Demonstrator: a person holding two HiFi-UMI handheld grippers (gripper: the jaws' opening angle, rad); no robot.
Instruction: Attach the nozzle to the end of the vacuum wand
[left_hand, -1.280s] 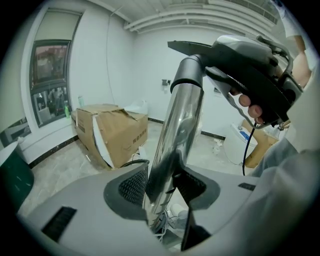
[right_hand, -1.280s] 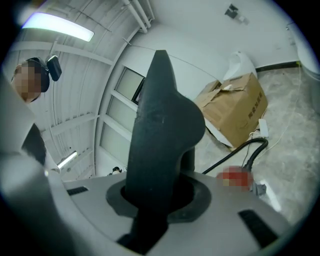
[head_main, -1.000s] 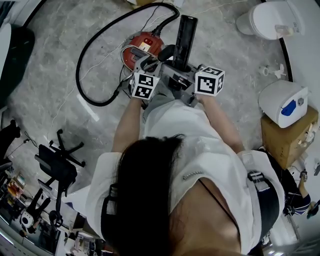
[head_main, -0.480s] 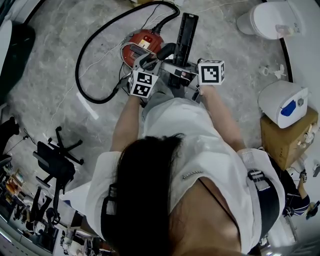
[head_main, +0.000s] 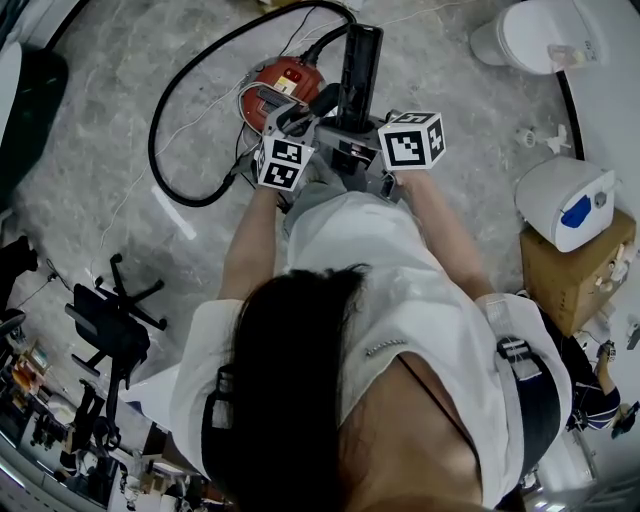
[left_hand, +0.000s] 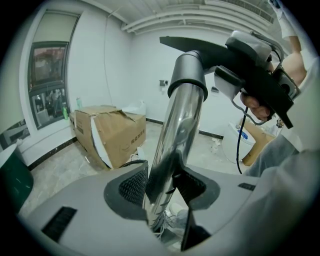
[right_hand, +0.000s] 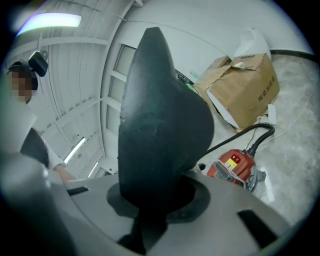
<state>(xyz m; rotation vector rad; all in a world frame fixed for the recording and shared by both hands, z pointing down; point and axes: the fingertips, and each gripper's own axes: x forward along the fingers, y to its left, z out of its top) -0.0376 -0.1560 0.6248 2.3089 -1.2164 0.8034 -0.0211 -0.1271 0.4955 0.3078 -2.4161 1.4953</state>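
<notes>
In the left gripper view a chrome vacuum wand rises between the jaws of my left gripper, which is shut on it. The wand's grey collar meets the black nozzle at the top, beside my right gripper. In the right gripper view the black nozzle fills the middle, with my right gripper shut on its lower part. From the head view the nozzle stands out beyond both marker cubes, left and right.
A red vacuum canister with a black hose looped to the left lies on the marble floor just beyond the grippers. A cardboard box stands behind. A white appliance sits at the right, a black chair base at the left.
The right gripper has tilted, and its marker cube has shifted up and left. The nozzle has swung slightly left with it. The left gripper has held still on the wand.
</notes>
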